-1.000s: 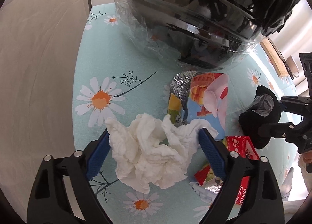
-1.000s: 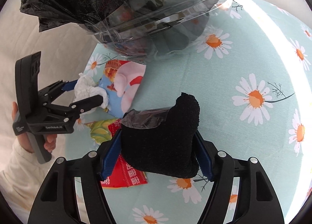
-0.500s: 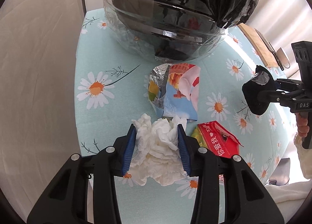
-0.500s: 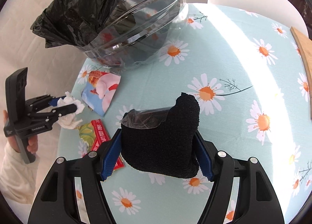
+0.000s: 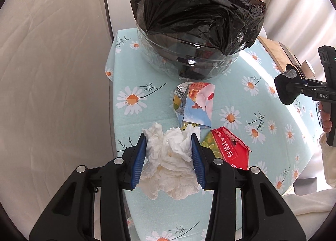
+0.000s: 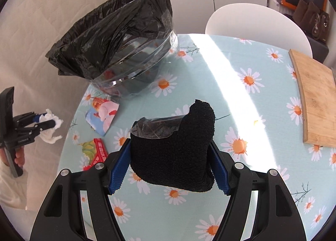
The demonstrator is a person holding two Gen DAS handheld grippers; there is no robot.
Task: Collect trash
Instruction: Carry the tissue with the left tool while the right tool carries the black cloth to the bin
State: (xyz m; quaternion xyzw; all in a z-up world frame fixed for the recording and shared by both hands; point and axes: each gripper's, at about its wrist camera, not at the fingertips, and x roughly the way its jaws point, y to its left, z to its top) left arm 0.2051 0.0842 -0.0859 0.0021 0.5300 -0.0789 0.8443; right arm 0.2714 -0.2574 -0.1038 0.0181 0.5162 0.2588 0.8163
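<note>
My left gripper (image 5: 168, 143) is shut on a crumpled white tissue (image 5: 171, 157) and holds it above the table's near left edge. My right gripper (image 6: 170, 157) is shut on a black fuzzy lump (image 6: 174, 146) with a clear film on top, held above the table. The left gripper with the tissue also shows in the right wrist view (image 6: 47, 122). The right gripper shows in the left wrist view (image 5: 290, 87). A clear bin lined with a black bag (image 5: 195, 29) stands at the table's far end; it also shows in the right wrist view (image 6: 117, 52).
A colourful snack wrapper (image 5: 195, 102) and a red packet (image 5: 231, 148) lie on the daisy-print tablecloth (image 5: 134, 115) between me and the bin. A wooden board (image 6: 313, 98) lies at the right. A white chair (image 6: 258, 22) stands behind the table. A wall runs along the left.
Both grippers have risen and pulled back from the table with their loads. The left gripper closed on the tissue a second ago. The bin's open top has come into view.
</note>
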